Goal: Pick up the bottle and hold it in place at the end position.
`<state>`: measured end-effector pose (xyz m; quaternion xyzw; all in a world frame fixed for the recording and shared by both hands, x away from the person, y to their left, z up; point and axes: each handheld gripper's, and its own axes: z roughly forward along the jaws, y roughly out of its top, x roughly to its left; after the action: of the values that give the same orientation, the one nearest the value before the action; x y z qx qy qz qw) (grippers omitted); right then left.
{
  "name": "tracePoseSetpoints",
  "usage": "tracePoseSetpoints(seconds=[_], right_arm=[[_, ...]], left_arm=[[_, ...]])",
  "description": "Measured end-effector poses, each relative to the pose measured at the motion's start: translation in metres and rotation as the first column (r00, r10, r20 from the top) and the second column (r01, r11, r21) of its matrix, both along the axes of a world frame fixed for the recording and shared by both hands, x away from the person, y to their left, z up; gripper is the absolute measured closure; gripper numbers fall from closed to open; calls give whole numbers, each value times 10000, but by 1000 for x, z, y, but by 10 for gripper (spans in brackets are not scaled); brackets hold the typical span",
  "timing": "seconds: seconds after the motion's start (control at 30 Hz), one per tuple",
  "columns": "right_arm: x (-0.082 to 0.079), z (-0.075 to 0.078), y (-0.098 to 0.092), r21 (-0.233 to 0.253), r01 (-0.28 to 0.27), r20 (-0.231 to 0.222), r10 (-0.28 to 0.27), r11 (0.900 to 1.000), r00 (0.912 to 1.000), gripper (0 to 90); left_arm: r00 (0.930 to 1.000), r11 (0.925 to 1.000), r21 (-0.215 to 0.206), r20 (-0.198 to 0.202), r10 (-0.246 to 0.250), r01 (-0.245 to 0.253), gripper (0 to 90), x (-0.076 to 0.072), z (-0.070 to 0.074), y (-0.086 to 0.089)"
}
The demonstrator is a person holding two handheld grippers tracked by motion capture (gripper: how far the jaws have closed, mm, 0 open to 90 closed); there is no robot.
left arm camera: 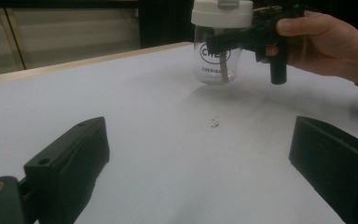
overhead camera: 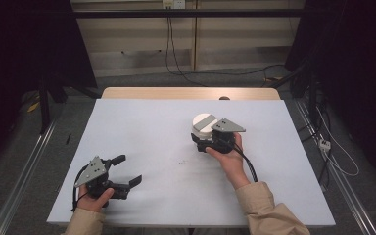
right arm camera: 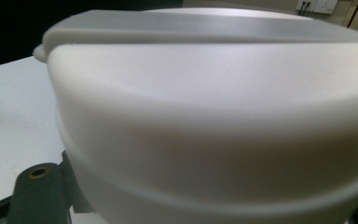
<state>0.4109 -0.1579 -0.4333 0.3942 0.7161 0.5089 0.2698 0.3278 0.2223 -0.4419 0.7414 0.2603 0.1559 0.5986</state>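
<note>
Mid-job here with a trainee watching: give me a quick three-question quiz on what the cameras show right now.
1. True or false: the right gripper holds the clear jar lifted off the white table.
2. How do the left gripper jaws stand? A) spread apart, nothing between them B) clamped on the jar C) closed on the lid
3. Fill in: the jar's lid is ____ in colour.

Key
1. True: in the left gripper view the jar's base hangs above its shadow.
2. A.
3. White.
</note>
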Motion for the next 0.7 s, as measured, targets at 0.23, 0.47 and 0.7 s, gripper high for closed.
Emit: tracePoseSetpoints(seconds=[0.23,0.47,0.7], right_arm=[[4,1,3,-15,-40,27,40,10000,10000,186],[10,1,8,5,-84,113,84,10000,9999,186],[14,1,12,25,-100,131,100,9999,9999,186]], left_arm=[[10000,10000,-8,-34,73,-73,45,0,0,1],[10000,10000,-18,-36,51,-51,44,1,-1,1],[10000,10000,-46,-49,51,-51,45,1,0,2]])
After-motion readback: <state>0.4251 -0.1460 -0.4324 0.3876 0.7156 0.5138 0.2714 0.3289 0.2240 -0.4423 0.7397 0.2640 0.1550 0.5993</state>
